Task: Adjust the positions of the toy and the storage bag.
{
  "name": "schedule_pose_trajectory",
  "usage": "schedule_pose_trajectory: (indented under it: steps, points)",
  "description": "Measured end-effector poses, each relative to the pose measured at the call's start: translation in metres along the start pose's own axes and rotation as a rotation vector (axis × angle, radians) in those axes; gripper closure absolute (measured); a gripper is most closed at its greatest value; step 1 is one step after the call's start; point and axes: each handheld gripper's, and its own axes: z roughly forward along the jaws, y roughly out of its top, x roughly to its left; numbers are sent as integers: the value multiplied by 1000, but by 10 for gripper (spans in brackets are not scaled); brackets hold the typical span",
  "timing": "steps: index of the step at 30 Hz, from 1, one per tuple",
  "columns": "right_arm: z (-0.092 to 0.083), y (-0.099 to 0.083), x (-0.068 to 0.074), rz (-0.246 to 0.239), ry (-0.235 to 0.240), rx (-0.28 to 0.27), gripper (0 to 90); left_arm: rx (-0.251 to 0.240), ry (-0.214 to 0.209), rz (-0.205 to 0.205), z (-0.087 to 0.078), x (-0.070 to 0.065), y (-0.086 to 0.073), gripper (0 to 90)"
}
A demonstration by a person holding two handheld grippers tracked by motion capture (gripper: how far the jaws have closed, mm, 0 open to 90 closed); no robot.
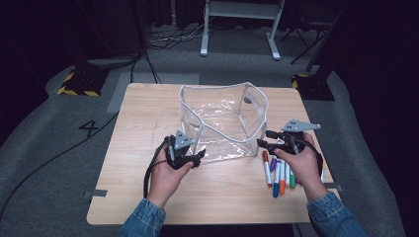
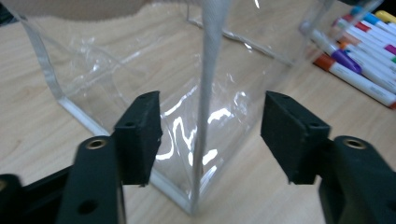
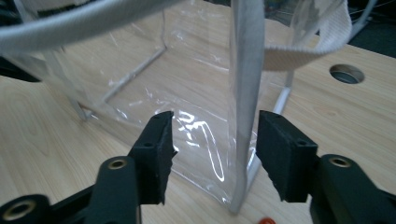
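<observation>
A clear plastic bag [image 1: 225,121] with white trim stands upright and open-topped on the wooden table [image 1: 143,187]. My left gripper [image 1: 197,157] is at its front left corner. In the left gripper view the bag's white corner seam [image 2: 208,93] runs between the pads of the left gripper [image 2: 212,135], touching neither. My right gripper [image 1: 262,139] is at the front right corner. In the right gripper view the corner seam [image 3: 245,93] stands inside the right gripper [image 3: 215,154], close to the right pad, with a gap showing.
Several coloured markers [image 1: 279,175] lie on the table by my right hand, and the markers [image 2: 359,60] show past the bag. A round hole [image 3: 346,73] sits in the tabletop behind the bag. Cables and a white frame [image 1: 239,19] are on the floor beyond.
</observation>
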Motion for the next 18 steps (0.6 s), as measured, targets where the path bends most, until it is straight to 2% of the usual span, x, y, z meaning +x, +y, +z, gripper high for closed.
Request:
schedule_pose_trajectory:
  steps: [1, 2, 3, 4, 5, 6, 7, 9, 12, 14, 18]
  points:
    - [0, 0, 0, 0, 0, 0, 476, 0, 0, 0, 0, 0, 0, 517]
    - [2, 2, -2, 4, 12, -3, 485, 16, 8, 27, 2, 1, 1, 517]
    - [7, 7, -5, -16, 23, -12, 580, 30, -5, 24, 3, 2, 3, 734]
    - [7, 7, -5, -16, 23, -12, 580, 30, -5, 24, 3, 2, 3, 821]
    - [7, 8, -6, -31, 23, -8, 621, 40, -8, 8, 2, 1, 3, 821]
    - [7, 11, -6, -46, -9, 12, 802, 51, 7, 24, 0, 1, 4, 867]
    - [5, 11, -6, -29, -8, 16, 842, 52, 32, 42, -4, 0, 2, 869]
    - [1, 9, -6, -16, 9, 8, 866, 40, 27, 30, -8, 1, 0, 869]
    - [-5, 7, -1, -21, 11, 13, 867, 17, -8, 0, -19, 3, -9, 869]
    - [-13, 4, 8, -31, 44, 10, 867, 23, -12, 24, -30, 1, -16, 867]
    - [-31, -7, 30, -64, 80, 8, 867, 37, -41, 62, -49, -12, -29, 864]
